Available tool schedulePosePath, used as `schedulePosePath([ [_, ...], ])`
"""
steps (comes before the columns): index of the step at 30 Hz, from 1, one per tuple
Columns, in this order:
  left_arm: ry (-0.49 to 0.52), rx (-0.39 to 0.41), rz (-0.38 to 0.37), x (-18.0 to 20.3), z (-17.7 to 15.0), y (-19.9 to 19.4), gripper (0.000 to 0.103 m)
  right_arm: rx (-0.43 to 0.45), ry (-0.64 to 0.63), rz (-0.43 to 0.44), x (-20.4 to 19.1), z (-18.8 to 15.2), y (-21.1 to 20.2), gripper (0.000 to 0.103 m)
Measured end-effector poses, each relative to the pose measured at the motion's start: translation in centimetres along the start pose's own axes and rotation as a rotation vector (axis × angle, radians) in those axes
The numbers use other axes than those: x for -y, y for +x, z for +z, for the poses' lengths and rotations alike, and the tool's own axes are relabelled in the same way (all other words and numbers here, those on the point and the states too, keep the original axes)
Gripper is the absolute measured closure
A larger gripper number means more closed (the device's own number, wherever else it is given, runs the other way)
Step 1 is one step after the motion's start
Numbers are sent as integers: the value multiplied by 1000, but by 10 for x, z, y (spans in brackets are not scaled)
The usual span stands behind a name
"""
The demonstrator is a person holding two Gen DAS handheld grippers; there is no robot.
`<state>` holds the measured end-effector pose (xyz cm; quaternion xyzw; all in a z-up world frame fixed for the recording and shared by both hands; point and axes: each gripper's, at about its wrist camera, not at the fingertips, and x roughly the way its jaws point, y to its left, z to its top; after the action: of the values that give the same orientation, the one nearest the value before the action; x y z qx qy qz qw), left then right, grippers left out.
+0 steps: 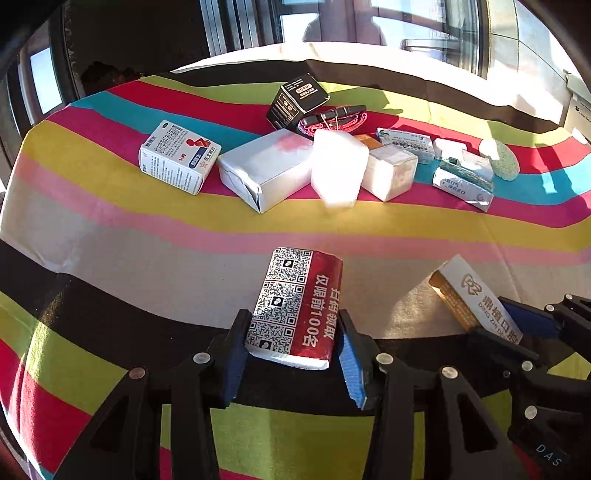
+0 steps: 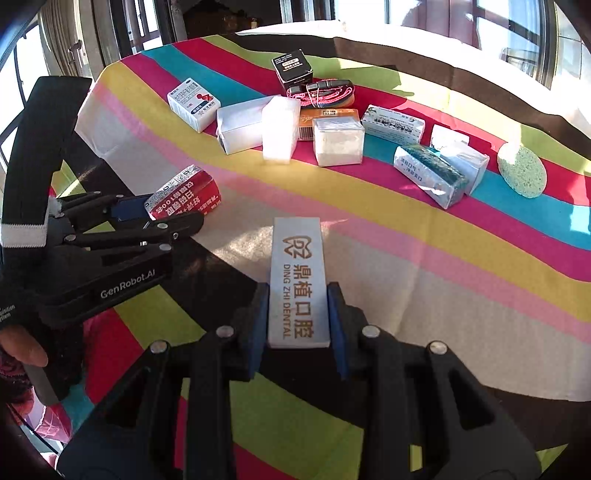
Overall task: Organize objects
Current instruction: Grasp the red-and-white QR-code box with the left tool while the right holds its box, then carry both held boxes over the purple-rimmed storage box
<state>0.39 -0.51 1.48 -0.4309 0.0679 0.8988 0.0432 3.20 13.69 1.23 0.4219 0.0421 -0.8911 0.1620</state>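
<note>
So I'm clamping the left gripper [image 1: 291, 347] on the red-and-silver QR-code packet [image 1: 295, 306], its long axis running straight out ahead of the fingers. The right gripper [image 2: 297, 325] is pinching the slim white dental-logo box [image 2: 299, 280] the same way. Further ahead across the striped counter [image 1: 110, 258], the row of white boxes [image 1: 266, 166] is sitting well apart, with nothing blocking the way there.

1. It looks like a room in a home: a desk under a bright striped cloth [image 2: 424, 236].
2. Tall sunlit windows with dark frames [image 2: 517, 33] stand behind it.
3. Small household boxes [image 2: 338, 140] lie on the cloth.
</note>
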Motion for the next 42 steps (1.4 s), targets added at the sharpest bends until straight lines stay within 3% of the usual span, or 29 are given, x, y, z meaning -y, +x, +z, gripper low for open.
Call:
schedulePosePath([
  [8, -45, 10, 66, 0, -23, -18, 57, -5, -22, -38, -4, 0, 0, 68],
  [19, -65, 13, 49, -10, -31, -31, 57, -19, 6, -63, -4, -3, -4, 68],
  [33, -62, 36, 65, -10, -36, -54, 57, 21, 48, -48, -13, -11, -58, 68],
  [42, -60, 75, 84, -17, -47, -89, 57, 53, -7, -31, -40, -13, -87, 68],
])
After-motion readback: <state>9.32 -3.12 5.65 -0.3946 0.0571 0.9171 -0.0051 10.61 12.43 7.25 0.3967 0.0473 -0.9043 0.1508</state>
